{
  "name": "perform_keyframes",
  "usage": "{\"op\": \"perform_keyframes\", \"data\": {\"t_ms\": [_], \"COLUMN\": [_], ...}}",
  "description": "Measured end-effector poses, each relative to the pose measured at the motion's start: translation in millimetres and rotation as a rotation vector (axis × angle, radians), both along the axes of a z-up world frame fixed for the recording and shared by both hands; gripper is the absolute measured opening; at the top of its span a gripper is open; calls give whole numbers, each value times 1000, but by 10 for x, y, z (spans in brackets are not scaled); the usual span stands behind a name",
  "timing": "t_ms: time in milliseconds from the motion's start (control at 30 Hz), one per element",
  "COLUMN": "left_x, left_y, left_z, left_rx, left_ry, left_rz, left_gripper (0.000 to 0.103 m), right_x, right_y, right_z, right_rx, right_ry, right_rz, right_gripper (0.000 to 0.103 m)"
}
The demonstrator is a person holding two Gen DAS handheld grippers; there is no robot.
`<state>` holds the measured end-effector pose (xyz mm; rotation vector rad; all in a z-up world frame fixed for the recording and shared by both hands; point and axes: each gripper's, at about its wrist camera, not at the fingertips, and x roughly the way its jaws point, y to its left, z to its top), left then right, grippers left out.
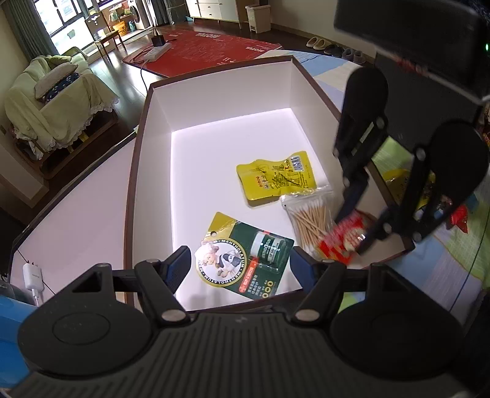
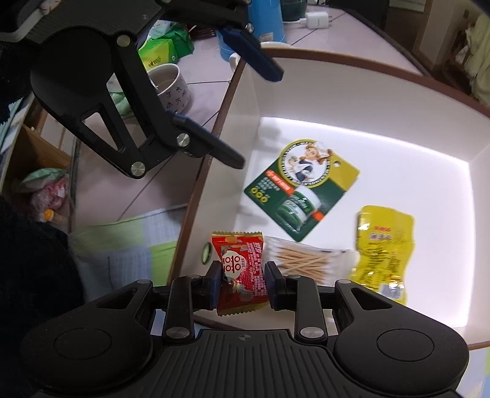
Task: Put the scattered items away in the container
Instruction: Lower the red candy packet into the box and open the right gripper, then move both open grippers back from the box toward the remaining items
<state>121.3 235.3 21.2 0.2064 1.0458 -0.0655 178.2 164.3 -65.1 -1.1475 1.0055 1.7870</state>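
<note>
A white box with a brown rim point(image 1: 220, 98) point(image 2: 367, 91) holds a yellow packet point(image 1: 277, 177) point(image 2: 382, 248), a bag of cotton swabs point(image 1: 309, 217) point(image 2: 306, 260) and a green Mentholatum card point(image 1: 245, 257) point(image 2: 301, 189). My right gripper point(image 2: 242, 269) point(image 1: 355, 232) is shut on a red snack packet point(image 2: 242, 245) point(image 1: 340, 242), held over the box's corner beside the swabs. My left gripper point(image 1: 241, 266) point(image 2: 257, 119) hangs open over the box's opposite edge, above the card, with nothing between its fingers.
The box sits on a pale table point(image 1: 76, 220) with a white charger point(image 1: 32, 275). A patchwork cloth point(image 1: 444, 275) carries more yellow and red packets point(image 1: 398, 180) outside the box. A patterned cup point(image 2: 171, 88), green packs point(image 2: 165, 49) and a blue bottle point(image 2: 266, 21) stand beyond the box.
</note>
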Motion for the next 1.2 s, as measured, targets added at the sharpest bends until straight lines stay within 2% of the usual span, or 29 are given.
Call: {"op": "perform_keyframes", "data": {"t_ms": [33,67,100,400,767,1000,1200], "left_x": [-1,-2,-2,-19,-30,-56,-107], "left_y": [8,14,17,26,-61,-146,-262], "left_z": [-5,-10,-15,-32,9,95,192], "left_rx": [1,1,0,-1,13,36,59], "left_ry": [1,2,3,9,-2,-23,-50], "left_rz": [1,2,2,7,6,17,26], "left_gripper": [68,68,68,69,75,78,84], "right_x": [-6,-13,-21,55,62,94,111], "right_y": [7,11,6,4,-103,-249,-418], "right_z": [-21,-38,-42,-36,132,320,446], "right_rx": [-8,-12,1,-21,22,95,157], "right_ry": [-1,-8,-36,-25,-45,-52,-62], "right_rz": [0,0,0,-12,-57,-153,-286], "right_gripper": [46,65,68,68,68,68,68]}}
